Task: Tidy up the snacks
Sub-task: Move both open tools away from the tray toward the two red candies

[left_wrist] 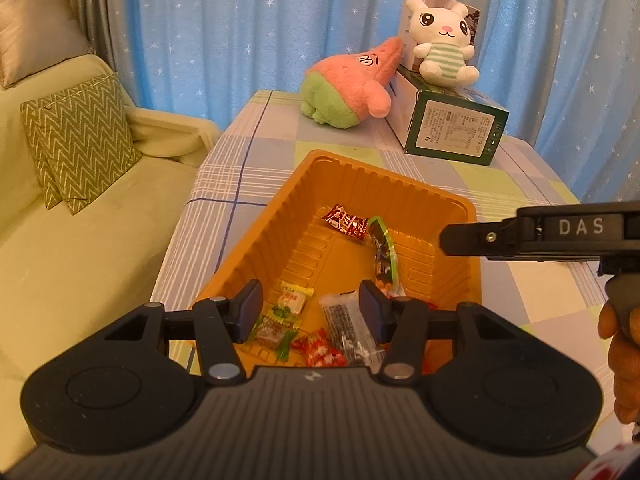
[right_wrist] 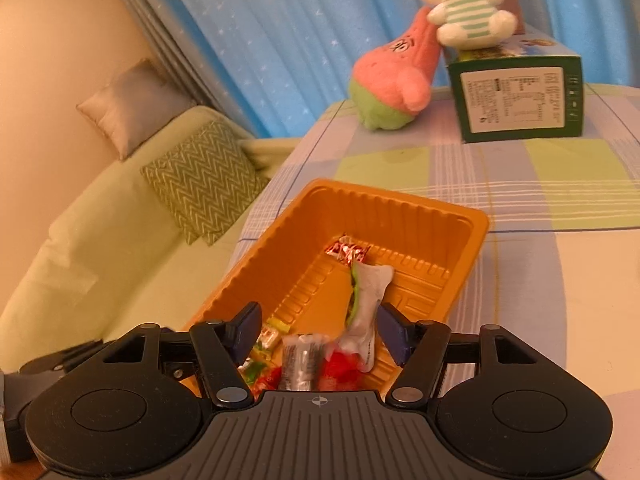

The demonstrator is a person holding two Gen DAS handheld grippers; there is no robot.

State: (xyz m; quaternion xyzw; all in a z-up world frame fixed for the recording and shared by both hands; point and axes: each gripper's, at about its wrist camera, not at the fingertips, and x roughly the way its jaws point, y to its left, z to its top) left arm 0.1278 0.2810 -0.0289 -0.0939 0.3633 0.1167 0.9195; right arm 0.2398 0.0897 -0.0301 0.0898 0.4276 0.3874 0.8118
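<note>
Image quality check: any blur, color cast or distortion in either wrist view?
Left wrist: sharp, warm orange cast, fisheye bends the table edges, corners vignetted. Right wrist: same cast, softer; snacks near the right gripper look blurred, tray rim fairly crisp.

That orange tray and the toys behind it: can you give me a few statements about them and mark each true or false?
1. The tray holds wrapped snacks. True.
2. The bunny lies on the sofa. False: it sits on a green box.
3. Both claws are open. True: the left claw and right claw grip nothing.
4. The pink plush is inside the tray. False: it rests on the tablecloth, against the box.
</note>
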